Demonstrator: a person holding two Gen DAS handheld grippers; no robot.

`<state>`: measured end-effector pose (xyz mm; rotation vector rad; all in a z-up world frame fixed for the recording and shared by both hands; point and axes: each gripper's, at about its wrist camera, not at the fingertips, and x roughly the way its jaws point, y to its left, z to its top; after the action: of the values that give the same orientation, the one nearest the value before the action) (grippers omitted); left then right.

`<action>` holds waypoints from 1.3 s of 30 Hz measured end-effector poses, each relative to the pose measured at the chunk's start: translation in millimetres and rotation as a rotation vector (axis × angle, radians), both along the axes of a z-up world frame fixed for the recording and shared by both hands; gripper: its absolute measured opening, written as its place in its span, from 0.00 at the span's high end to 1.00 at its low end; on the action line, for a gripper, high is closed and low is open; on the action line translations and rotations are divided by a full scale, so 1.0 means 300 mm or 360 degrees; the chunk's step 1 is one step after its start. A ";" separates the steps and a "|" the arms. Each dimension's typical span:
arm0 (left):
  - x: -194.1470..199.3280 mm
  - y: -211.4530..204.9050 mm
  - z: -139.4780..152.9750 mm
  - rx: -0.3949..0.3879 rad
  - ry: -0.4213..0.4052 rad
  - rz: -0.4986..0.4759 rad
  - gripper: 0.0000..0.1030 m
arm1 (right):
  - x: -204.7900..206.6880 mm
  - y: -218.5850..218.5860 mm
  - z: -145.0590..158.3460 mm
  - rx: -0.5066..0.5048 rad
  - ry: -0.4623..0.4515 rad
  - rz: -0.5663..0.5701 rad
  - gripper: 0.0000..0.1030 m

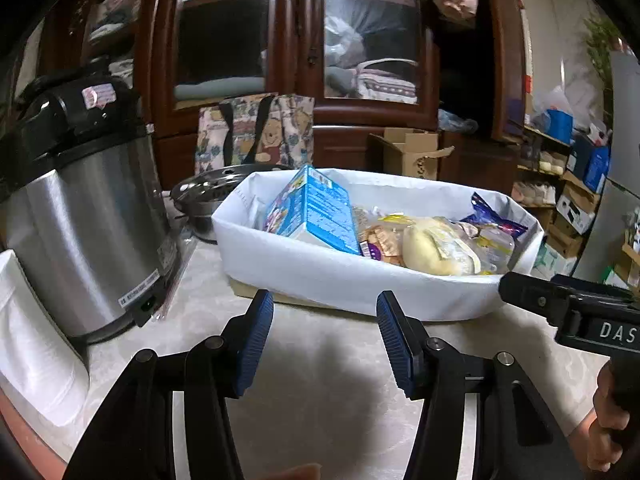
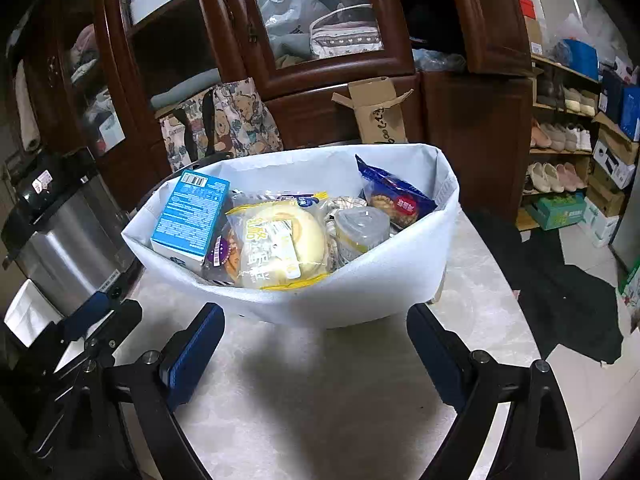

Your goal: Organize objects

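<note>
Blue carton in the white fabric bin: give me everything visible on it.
The blue rectangular cardboard carton sits at the left end of the white fabric bin, tilted and leaning toward the bin's wall. White fine print covers its broad face, a barcode sits near the top, and its lower end is white. It looks closed. A purple-labelled snack wrapper presses against its right side. Neither gripper touches it.

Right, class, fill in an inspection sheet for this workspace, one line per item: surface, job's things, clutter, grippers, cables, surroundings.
Surface: pale marbled table, bare in front of both grippers.
Job's things: white basket holding a blue carton, a yellow bread pack, a clear plastic cup and a blue snack bag.
Clutter: steel cooker and metal bowl left of the basket.
Grippers: left gripper and right gripper both open, holding nothing.
Cables: nothing seen.
Surroundings: dark wood cabinet, cardboard box, shoe shelves.
</note>
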<state>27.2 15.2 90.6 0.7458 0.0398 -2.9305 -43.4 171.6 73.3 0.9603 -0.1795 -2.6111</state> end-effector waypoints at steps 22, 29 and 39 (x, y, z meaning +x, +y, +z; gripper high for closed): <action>-0.013 0.026 -0.021 -0.0036 -0.0090 -0.0015 0.45 | 0.017 -0.089 -0.032 0.0169 -0.0012 0.0150 0.10; -0.041 0.041 -0.036 -0.0134 -0.0163 0.0287 0.44 | 0.011 -0.090 -0.035 0.0184 -0.0028 0.0142 0.10; 0.009 -0.006 -0.009 0.0015 -0.0080 0.0192 0.44 | 0.017 -0.104 -0.041 0.0223 -0.0030 0.0158 0.10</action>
<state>29.9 13.5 87.9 0.7896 0.0909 -2.7983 -38.3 140.4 60.9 1.0134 0.0466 -2.5513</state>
